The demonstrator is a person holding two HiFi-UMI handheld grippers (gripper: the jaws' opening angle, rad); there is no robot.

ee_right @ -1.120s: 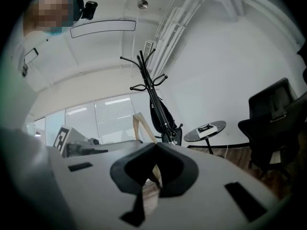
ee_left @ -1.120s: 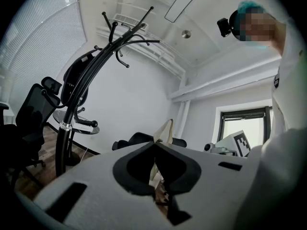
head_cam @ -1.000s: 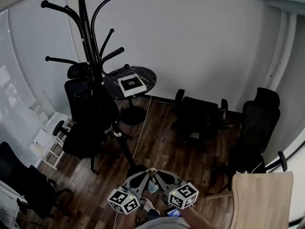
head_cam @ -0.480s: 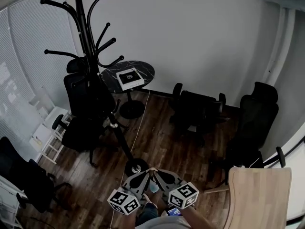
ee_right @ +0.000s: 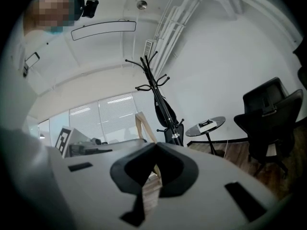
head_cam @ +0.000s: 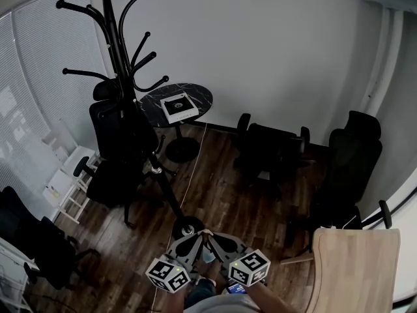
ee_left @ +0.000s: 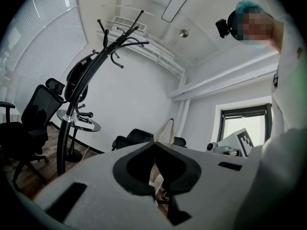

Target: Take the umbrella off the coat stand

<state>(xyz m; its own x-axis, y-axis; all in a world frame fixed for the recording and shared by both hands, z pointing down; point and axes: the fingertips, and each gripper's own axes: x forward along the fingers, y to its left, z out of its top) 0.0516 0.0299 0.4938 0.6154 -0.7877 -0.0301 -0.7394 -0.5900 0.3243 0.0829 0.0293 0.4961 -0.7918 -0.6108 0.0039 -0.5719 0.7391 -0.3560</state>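
The black coat stand (head_cam: 122, 64) rises at the left of the head view, its base (head_cam: 186, 227) just ahead of both grippers. A folded black umbrella (ee_right: 165, 111) hangs along the stand's pole. It shows as a dark bundle (ee_left: 78, 79) in the left gripper view. In the head view it blends with a black chair behind it. My left gripper (head_cam: 199, 236) and right gripper (head_cam: 212, 236) are held low and close together, tips nearly touching. Each is shut with nothing in it, and both are well short of the umbrella.
A round black table (head_cam: 199, 96) holding a white-edged box (head_cam: 179, 107) stands behind the stand. Black office chairs (head_cam: 270, 155) line the wall and the left side (head_cam: 107, 181). A wooden tabletop (head_cam: 352, 266) is at the lower right. A cable (head_cam: 194, 175) runs along the floor.
The head view has shifted, and the stand's base has come into view just ahead of the grippers. Both grippers stay shut and together.
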